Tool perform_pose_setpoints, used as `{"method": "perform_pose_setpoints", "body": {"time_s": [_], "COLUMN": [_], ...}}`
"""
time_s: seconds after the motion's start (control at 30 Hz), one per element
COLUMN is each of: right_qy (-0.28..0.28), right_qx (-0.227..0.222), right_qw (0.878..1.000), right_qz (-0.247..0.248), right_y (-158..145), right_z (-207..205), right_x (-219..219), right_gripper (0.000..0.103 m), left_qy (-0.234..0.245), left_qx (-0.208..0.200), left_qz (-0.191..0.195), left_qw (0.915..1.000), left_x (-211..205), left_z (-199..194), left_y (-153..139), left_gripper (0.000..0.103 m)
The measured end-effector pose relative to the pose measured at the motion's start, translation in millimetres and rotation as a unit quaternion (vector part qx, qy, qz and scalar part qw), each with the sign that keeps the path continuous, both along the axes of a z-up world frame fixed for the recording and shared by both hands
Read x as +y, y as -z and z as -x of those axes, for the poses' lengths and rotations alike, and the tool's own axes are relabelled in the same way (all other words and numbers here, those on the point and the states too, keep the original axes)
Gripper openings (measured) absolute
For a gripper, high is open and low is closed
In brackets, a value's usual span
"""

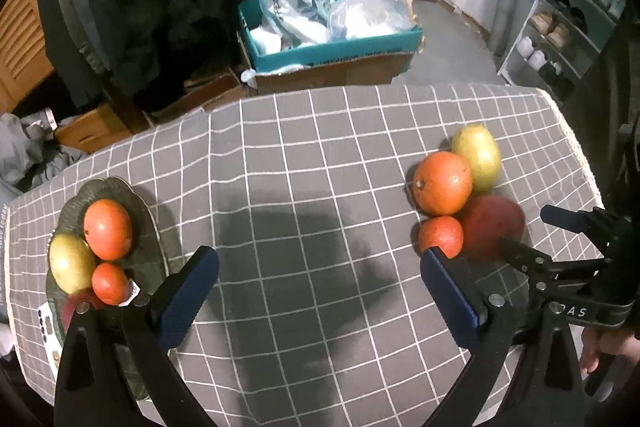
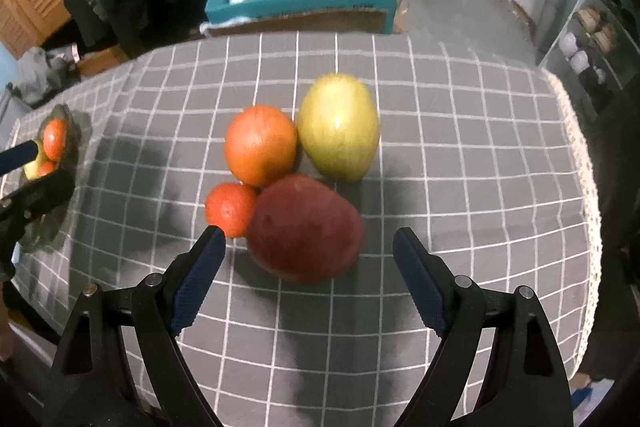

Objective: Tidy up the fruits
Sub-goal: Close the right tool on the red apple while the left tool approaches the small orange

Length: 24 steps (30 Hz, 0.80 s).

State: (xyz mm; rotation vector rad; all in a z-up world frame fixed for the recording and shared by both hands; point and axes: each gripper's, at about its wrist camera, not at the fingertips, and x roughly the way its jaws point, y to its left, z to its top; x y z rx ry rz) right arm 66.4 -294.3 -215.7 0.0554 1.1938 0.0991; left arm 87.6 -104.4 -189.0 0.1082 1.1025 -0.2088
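On the grey checked tablecloth [image 2: 460, 155] lies a cluster of fruit: a red mango [image 2: 306, 227], a large orange [image 2: 260, 145], a small orange [image 2: 230, 209] and a yellow-green mango [image 2: 338, 127]. My right gripper [image 2: 308, 259] is open, its jaws on either side of the red mango's near end. The cluster also shows in the left wrist view: red mango [image 1: 492, 227], large orange [image 1: 442, 183]. My left gripper [image 1: 320, 279] is open and empty over the cloth. At the left a dark plate [image 1: 140, 211] holds an orange [image 1: 107, 229], a yellow mango [image 1: 70, 261], a small orange [image 1: 109, 283] and a partly hidden red fruit [image 1: 72, 307].
The table's far edge drops to a floor with a teal cardboard box [image 1: 332, 55] full of bags. A shoe rack [image 1: 560, 31] stands at the right, dark clothing at the left. A lace table edge [image 2: 588, 195] runs down the right side.
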Motion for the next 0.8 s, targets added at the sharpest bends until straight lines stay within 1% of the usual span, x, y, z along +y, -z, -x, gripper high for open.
{"method": "perform_pose_setpoints", "body": {"time_s": [0.23,0.47,0.6,0.63,0.8], "right_qy": [-0.004,-0.008,-0.013,-0.014,-0.016], "right_qx": [0.011,0.023,0.023,0.023,0.022], "right_qw": [1.000,0.999,0.999,0.999,0.999], "right_qz": [-0.004,-0.024,-0.037,-0.043,-0.041], "right_y": [19,37,41,42,41], "right_z": [-9,-17,-20,-21,-20], "right_x": [0,-1,-1,-1,-1], "right_gripper": [0.085,0.085,0.084,0.082,0.080], "left_qy": [-0.001,-0.004,-0.001,-0.001,0.002], "left_qx": [0.019,0.029,0.035,0.037,0.044], "left_qz": [-0.002,0.007,0.011,0.012,0.019], "left_qw": [0.9998,0.9996,0.9993,0.9993,0.9989], "left_x": [-4,-6,-8,-9,-14], "left_z": [-6,-10,-12,-13,-14], "left_y": [20,26,30,31,35], "left_gripper": [0.102,0.102,0.102,0.102,0.102]}}
